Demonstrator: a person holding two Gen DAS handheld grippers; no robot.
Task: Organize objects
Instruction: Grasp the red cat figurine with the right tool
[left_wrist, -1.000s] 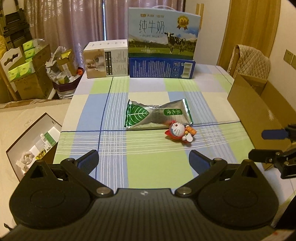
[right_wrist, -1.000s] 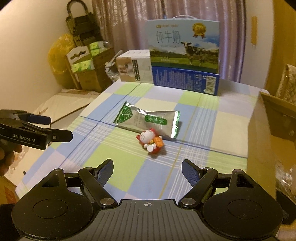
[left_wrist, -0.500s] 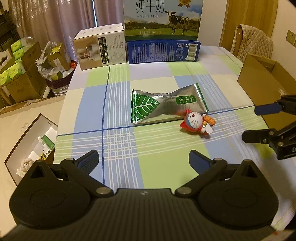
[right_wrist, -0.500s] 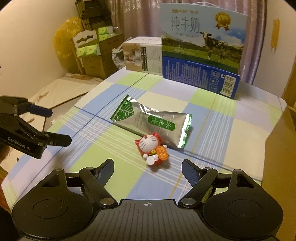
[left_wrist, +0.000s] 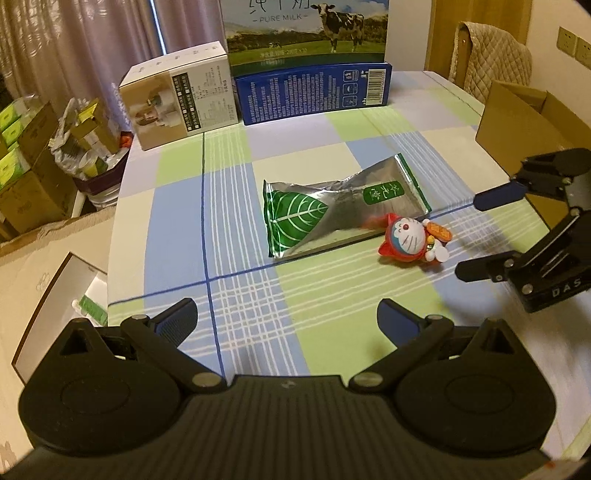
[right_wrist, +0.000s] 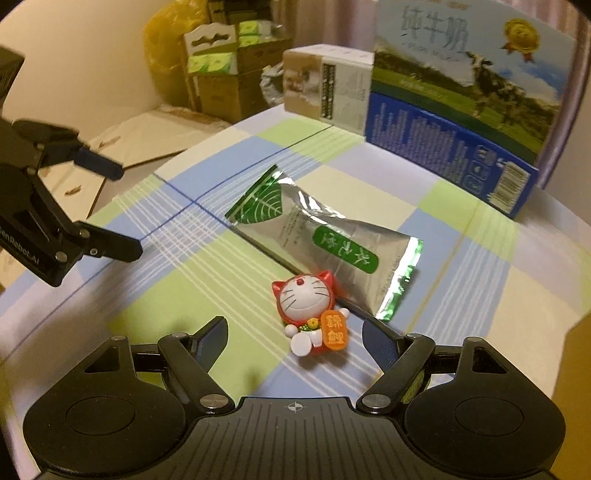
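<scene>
A red cat figurine (right_wrist: 312, 314) lies on the checked tablecloth (left_wrist: 240, 221), touching the near edge of a silver and green foil packet (right_wrist: 325, 240). Both also show in the left wrist view: the figurine (left_wrist: 412, 240) and the packet (left_wrist: 332, 206). My right gripper (right_wrist: 295, 338) is open, its fingertips on either side of the figurine, not touching it. It shows from the left wrist view (left_wrist: 476, 232), just right of the figurine. My left gripper (left_wrist: 288, 321) is open and empty, low over the table's near left part, well short of the packet.
A blue milk carton box (left_wrist: 310, 55) and a white product box (left_wrist: 177, 99) stand at the table's far edge. An open cardboard box (left_wrist: 532, 118) sits at the right edge. Stacked boxes and bags (left_wrist: 44, 147) lie on the floor to the left.
Both grippers have moved forward toward the packet and figurine. The right gripper has dropped closer, so the figurine now lies between its open fingertips. Nothing on the table has moved.
</scene>
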